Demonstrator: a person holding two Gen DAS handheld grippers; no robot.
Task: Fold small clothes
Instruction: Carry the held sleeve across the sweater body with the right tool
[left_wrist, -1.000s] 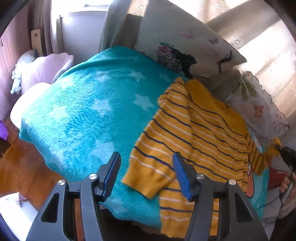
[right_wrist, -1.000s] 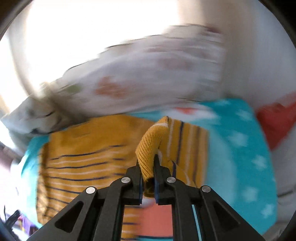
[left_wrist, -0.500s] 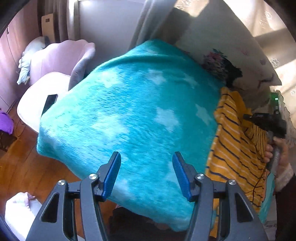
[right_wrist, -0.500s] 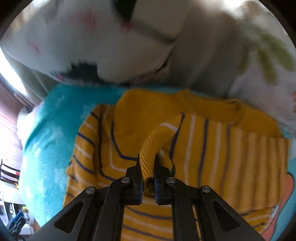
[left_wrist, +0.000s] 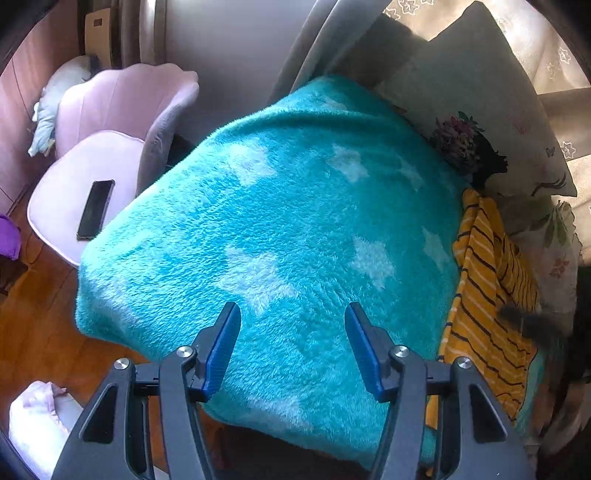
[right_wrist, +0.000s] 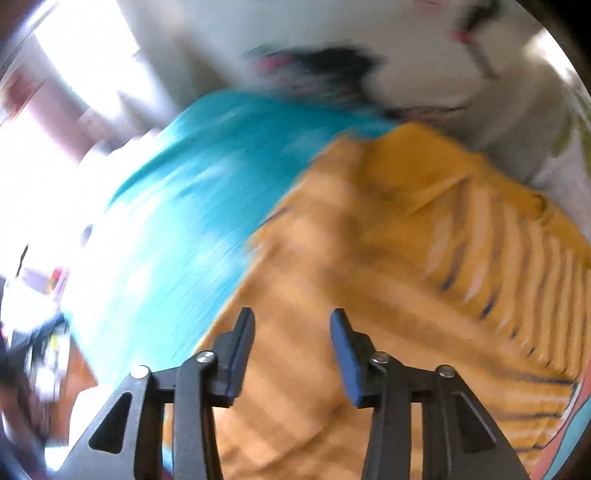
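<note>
A: What does the left wrist view show?

B: The left gripper (left_wrist: 291, 347) hangs with its blue-padded fingers (left_wrist: 221, 347) spread wide and nothing between them. Below it lies the teal star blanket (left_wrist: 280, 229). The yellow striped sweater (left_wrist: 484, 302) lies on the blanket's right edge, against the printed pillows (left_wrist: 480, 122), well apart from this gripper. A dark blurred shape crosses the sweater's lower part; I cannot tell what it is. To the left stands a pink chair (left_wrist: 110, 147) with a phone (left_wrist: 95, 209) on its seat.

A: And the right wrist view?

B: Heavily blurred. The right gripper (right_wrist: 291, 350) has its jaws parted, gripping nothing. The sweater (right_wrist: 406, 258) spreads directly beneath and ahead of it, with the blanket (right_wrist: 192, 206) to its left. Whether the fingertips touch the knit, I cannot tell.
</note>
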